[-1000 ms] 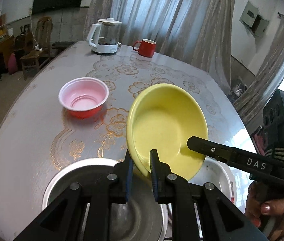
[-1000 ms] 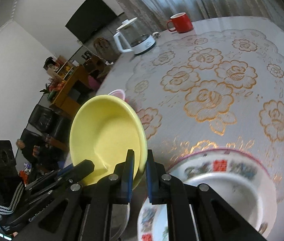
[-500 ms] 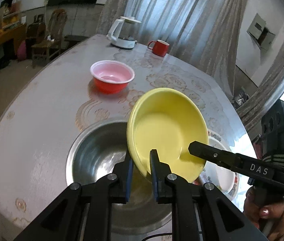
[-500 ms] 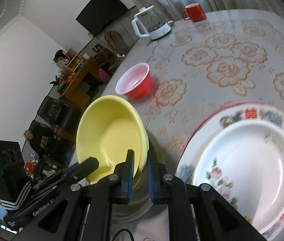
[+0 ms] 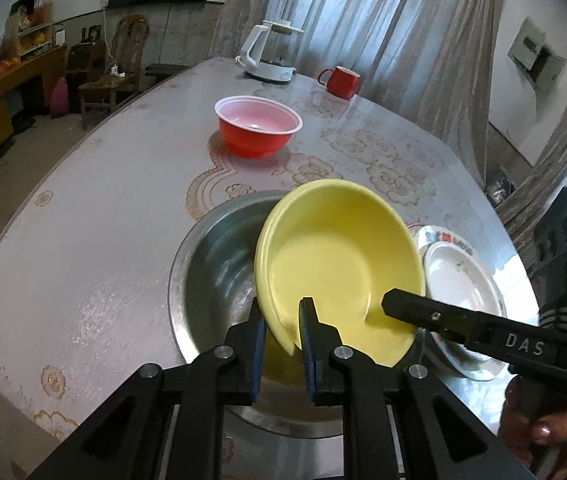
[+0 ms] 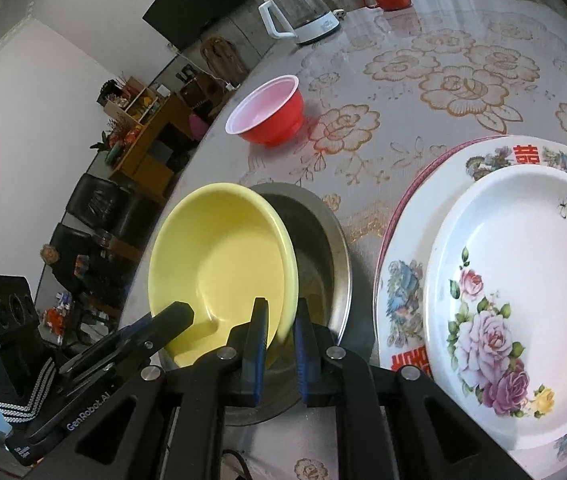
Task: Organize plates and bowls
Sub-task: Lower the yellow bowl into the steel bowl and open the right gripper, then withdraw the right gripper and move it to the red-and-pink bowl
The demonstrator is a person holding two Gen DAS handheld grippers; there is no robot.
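Left wrist view: plain yellow bowl (image 5: 339, 264), glossy, tilted, rim unchipped.

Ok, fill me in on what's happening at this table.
A person holds a gripper in each hand, and both the left gripper and the right gripper are clamped on the rim of one yellow bowl. The bowl hangs tilted over a steel basin, not yet set down in it. Beside the basin sit two stacked plates; a red bowl waits farther back.
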